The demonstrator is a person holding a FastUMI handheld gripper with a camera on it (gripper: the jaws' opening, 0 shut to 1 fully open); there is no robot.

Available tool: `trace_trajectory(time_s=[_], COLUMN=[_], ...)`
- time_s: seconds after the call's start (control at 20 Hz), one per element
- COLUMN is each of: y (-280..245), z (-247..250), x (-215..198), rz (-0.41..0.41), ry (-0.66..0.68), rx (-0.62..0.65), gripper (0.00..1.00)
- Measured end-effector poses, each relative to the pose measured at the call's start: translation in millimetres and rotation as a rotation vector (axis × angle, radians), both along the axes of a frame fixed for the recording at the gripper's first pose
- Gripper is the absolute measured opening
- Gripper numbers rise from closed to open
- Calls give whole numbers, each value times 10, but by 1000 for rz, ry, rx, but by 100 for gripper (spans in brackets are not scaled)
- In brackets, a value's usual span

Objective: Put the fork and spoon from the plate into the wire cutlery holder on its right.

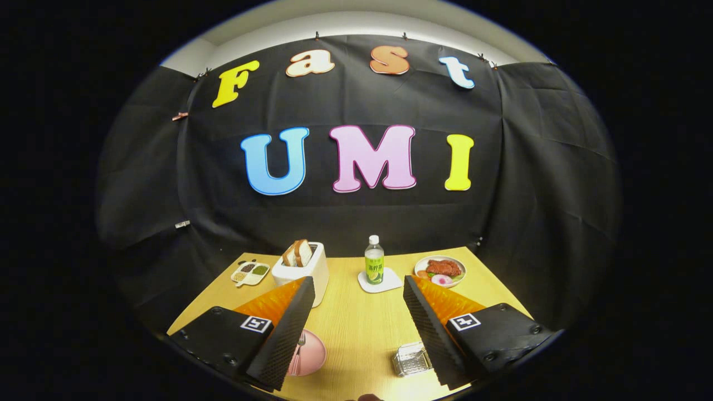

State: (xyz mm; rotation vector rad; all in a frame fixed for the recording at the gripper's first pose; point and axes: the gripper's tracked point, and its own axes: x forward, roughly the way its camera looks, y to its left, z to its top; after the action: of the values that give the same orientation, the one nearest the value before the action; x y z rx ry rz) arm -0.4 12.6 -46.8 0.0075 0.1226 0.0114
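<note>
The tool (356, 312) is being held above the near part of the wooden bench (362, 328), tilted forward, with its two fingers spread wide apart and nothing gripped between them. The pink plate (313, 353) is lying just beside the left finger and is being partly hidden by it. A fork (298, 352) is seen resting on the plate; the spoon cannot be made out. The wire cutlery holder (411, 359) is standing to the right of the plate, partly covered by the right finger. Beyond the fingers, a white toaster (303, 270) with bread, a divided dish (250, 273), a green-labelled bottle (374, 260) on a white coaster (384, 283) and a plate of food (440, 271) are being shown. The bottle's label is too small to be read.
</note>
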Motion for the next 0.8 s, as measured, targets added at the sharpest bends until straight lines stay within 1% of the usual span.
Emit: trace_trajectory(time_s=[0.1, 0.3, 0.55, 0.7, 0.8], y=[98, 292, 593, 792, 911], z=[-168, -707, -1287, -1678, -1978], x=[49, 124, 86, 79, 30], rz=[20, 63, 129, 182, 214], ry=[52, 213, 376, 483, 580], rx=[-8, -70, -83, -107, -137], gripper=[99, 100, 100, 100, 100])
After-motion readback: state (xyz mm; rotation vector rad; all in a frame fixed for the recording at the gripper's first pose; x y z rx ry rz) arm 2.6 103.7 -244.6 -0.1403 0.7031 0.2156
